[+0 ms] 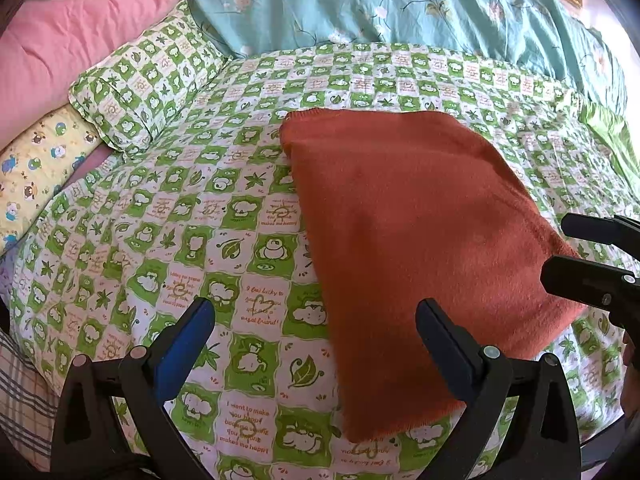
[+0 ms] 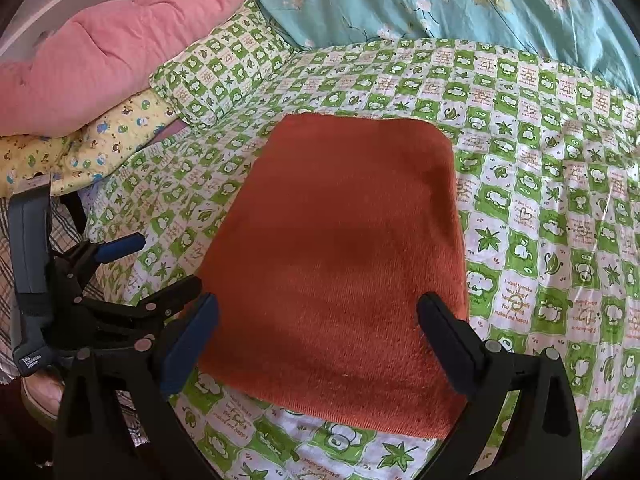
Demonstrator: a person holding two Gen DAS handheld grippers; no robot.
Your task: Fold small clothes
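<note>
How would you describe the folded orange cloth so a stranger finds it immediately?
Look at the green-and-white checked bedsheet. In its middle lies the orange cloth, folded into a flat rectangle. It is the only plain, unpatterned rust-orange item there.

The folded rust-orange cloth (image 2: 340,256) is a fuzzy, matt knit with fine ribbing. It lies on a smooth printed cotton-like bedsheet (image 2: 540,208) showing a slight sheen in the light. Both grippers' fingers (image 1: 448,344) look like matt black plastic, one pad (image 1: 184,348) blue.
</note>
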